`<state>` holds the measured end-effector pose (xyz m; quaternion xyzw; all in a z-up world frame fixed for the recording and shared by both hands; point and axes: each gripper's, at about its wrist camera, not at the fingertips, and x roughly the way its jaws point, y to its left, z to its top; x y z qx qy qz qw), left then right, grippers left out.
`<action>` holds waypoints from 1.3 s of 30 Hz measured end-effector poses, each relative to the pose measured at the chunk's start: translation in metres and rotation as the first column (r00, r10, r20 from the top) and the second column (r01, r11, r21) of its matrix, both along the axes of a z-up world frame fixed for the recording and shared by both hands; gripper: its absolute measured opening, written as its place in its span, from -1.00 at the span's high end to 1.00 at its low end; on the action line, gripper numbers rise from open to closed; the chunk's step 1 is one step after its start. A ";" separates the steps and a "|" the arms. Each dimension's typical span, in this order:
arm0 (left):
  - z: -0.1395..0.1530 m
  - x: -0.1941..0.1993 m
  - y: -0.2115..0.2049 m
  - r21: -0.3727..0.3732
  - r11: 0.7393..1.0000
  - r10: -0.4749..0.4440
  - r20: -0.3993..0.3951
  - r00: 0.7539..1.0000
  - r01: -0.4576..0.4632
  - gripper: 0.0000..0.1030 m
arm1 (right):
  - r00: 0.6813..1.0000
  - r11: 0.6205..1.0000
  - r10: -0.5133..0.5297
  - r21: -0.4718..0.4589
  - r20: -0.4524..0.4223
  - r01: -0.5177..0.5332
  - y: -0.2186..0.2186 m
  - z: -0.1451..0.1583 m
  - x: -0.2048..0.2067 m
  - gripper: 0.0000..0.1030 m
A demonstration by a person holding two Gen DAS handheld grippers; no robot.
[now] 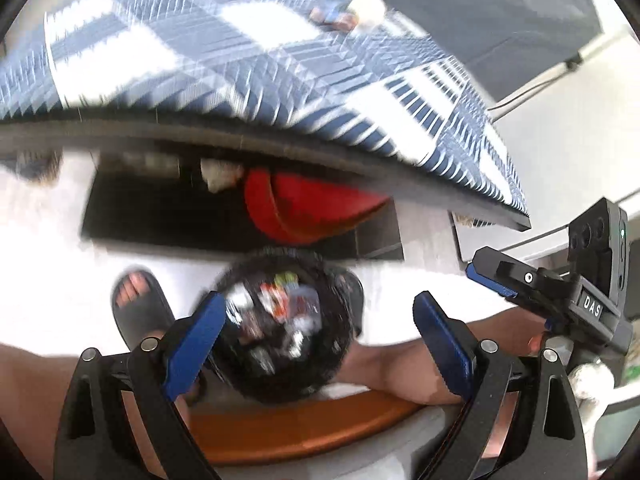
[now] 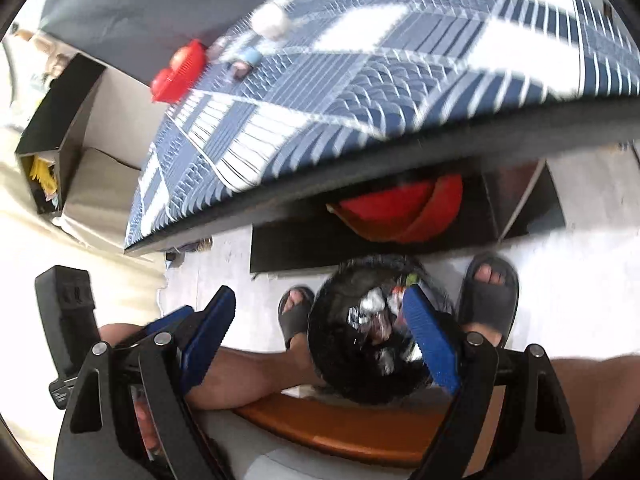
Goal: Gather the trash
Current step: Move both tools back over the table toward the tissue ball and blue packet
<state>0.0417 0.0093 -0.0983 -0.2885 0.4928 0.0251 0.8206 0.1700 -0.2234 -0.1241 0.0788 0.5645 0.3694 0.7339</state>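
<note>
A round black trash bin (image 1: 280, 328), lined with a glossy black bag, stands on the pale floor (image 1: 60, 280) just in front of the desk and between the person's two feet, each in a dark rubber slide sandal (image 2: 490, 296). Inside it lies a jumble of crumpled wrappers (image 2: 376, 312), silvery foil mixed with red, green and white scraps, too blurred to count. The left tool (image 1: 316, 344) hovers above the bin with its two ribbed blue pads (image 1: 196, 340) spread wide and nothing between them; the right tool (image 2: 320, 344) is likewise open and empty, its right pad overlapping the bin's rim in its own view. The desk (image 2: 360, 148) has a thick dark edge and is covered by a woven cloth (image 1: 240, 60) checked in navy and white. On the far part of the cloth sit one crumpled white ball (image 2: 272, 20), one small bluish and brown piece (image 2: 244, 62) near it, and one red plastic item (image 2: 180, 70) at the far left edge. Under the desk a red plastic basin (image 2: 404, 208) lies tilted in a dark recess. Nearest the cameras curves an orange-brown wooden chair seat (image 1: 304, 428). At the left stands a black open box (image 2: 60, 128) holding yellow things, against a light wall.
</note>
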 end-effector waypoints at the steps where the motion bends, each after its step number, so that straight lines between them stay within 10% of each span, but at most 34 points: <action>1: 0.008 -0.001 -0.001 0.025 1.000 -0.013 0.030 0.999 0.012 -0.78 | 1.000 1.000 0.006 0.005 0.018 -0.006 0.000 0.004 0.000 -0.65; 13: 0.061 0.007 0.010 0.171 0.985 -0.061 0.252 0.966 0.018 -0.78 | 0.951 0.996 0.054 0.052 0.304 -0.073 0.009 0.061 0.013 -0.65; 39: 0.078 0.108 0.072 0.272 0.962 -0.107 0.255 0.961 0.035 -0.78 | 0.889 0.994 0.108 -0.037 0.445 -0.102 0.097 0.073 0.124 -0.65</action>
